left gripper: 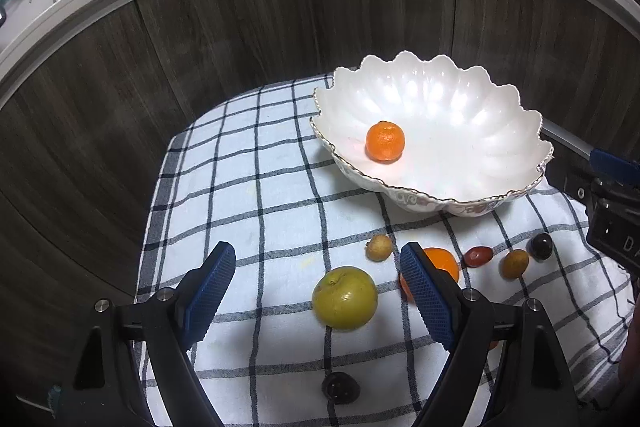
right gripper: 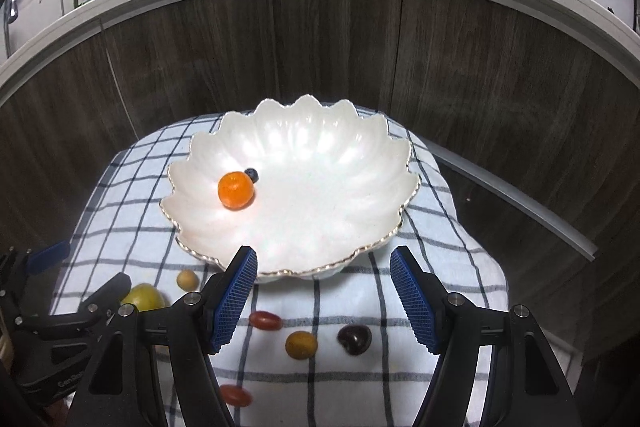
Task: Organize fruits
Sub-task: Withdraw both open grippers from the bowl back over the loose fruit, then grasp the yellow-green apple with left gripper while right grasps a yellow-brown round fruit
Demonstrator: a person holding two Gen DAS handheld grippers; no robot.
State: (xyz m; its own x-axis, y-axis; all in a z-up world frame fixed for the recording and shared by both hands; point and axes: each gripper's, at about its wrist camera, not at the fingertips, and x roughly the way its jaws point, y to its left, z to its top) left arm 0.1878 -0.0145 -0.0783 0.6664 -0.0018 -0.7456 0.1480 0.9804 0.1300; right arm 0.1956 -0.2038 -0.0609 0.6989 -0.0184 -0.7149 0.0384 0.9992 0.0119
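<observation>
- On my checked cloth (left gripper: 256, 187), centre of both views, one white scalloped bowl (left gripper: 460, 131) with a gold rim; it sits upper right in the left wrist view, dead centre in the right wrist view.
- Bowl contents, count two: one small orange (right gripper: 236, 190) left of the bowl's middle, one dark blueberry (right gripper: 252, 174) touching it from behind. From the left wrist view I only see the orange.
- Loose fruit on the cloth, below the bowl in frame:
- one yellow-green round fruit (left gripper: 345, 298), largest of the lot, smooth skin, stem dimple on top
- one second orange (left gripper: 442, 263), partly hidden behind my left claw's right finger
- two tan-yellow small round fruits (left gripper: 378, 247) (left gripper: 515, 263)
- two red oval fruits, glossy (right gripper: 266, 320) (right gripper: 236, 395)
- two dark, near-black fruits (left gripper: 540, 246) (left gripper: 340, 387)
- Left gripper (left gripper: 316, 301): jaws spread wide, nothing pinched; the green fruit sits in the gap between the blue pads, lower centre of frame, not touched.
- Right gripper (right gripper: 324, 301): jaws spread, nothing pinched; the bowl's near rim and bare cloth show between the pads, with one red oval, one tan fruit and one dark fruit just below the gap.
- Each claw shows at the other view's edge.
</observation>
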